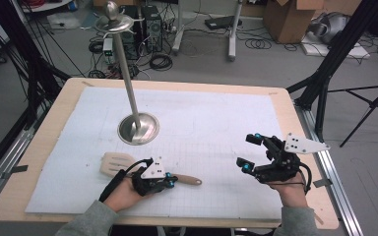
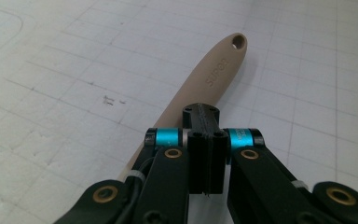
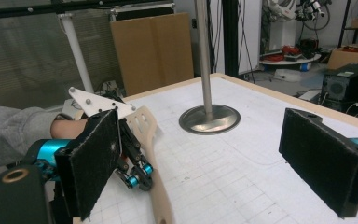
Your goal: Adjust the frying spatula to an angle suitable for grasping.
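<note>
The left gripper (image 1: 170,182) is clamped on the slotted spatula's (image 1: 114,163) handle, which lies on the mat (image 1: 216,128), unlifted; the right gripper (image 1: 250,152) waits wide open and empty, so hanging it on the metal stand (image 1: 137,127) remains.

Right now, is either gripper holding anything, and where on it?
Left gripper is shut on the spatula, gripping mid-handle. Right gripper is open, holding nothing.

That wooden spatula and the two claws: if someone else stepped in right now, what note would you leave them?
Left claw: shut on the spatula handle, with the spatula lying flat on the white mat.
Right claw: open, holding nothing, raised at the mat's right side.
Metal stand: upright at the mat's far left, hooks on top bare.
Done: the spatula is gripped.
Left: lifting it, and probably hanging it on the stand by the hole in its handle end.
</note>
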